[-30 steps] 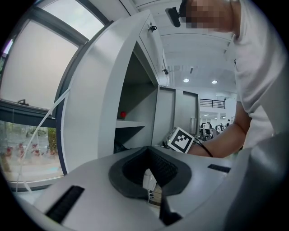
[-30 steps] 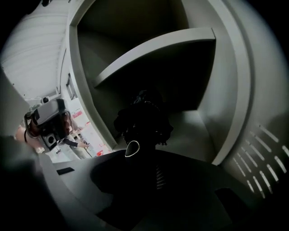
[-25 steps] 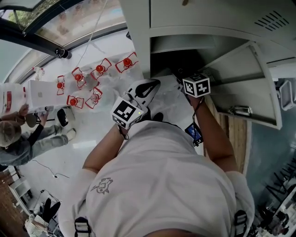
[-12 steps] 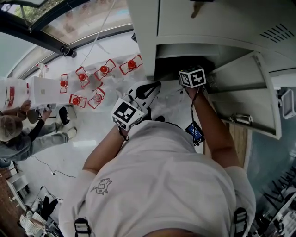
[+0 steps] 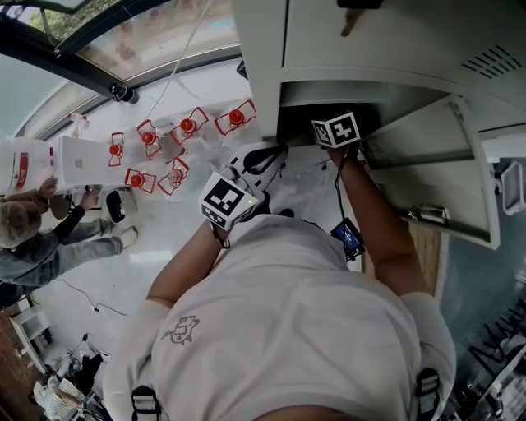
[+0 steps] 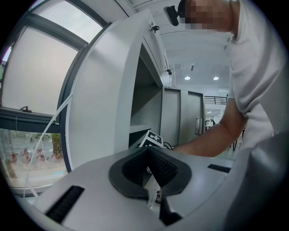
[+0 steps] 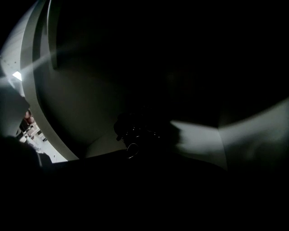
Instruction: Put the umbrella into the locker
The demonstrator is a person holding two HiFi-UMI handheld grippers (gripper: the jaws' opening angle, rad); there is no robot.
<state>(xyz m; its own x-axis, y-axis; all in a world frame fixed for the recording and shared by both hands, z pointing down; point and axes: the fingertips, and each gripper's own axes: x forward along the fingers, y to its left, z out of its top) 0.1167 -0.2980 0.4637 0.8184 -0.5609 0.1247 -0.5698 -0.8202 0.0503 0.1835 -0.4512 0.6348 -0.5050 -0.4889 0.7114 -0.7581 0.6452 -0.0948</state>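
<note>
The grey locker [image 5: 263, 74] has one dark compartment [image 5: 300, 123] open. My right gripper reaches into it; only its marker cube [image 5: 337, 130] and the forearm show in the head view. In the right gripper view all is dark, with a black bundle, seemingly the umbrella [image 7: 135, 131], lying on the compartment floor ahead. The right jaws have just been opening, but the dark hides them and whatever is between them. My left gripper [image 5: 265, 156] hangs outside the locker, left of the opening, its black pads [image 6: 158, 164] shut together on nothing.
The locker door [image 5: 436, 156] stands swung open at the right. A key [image 5: 352, 16] sticks in the door above. Red and white objects [image 5: 185, 140] lie on the pale floor at the left. A person [image 5: 33, 247] crouches at the far left.
My right gripper has gone further into the locker compartment, its marker cube now at the opening's edge. The left gripper has stayed where it was.
</note>
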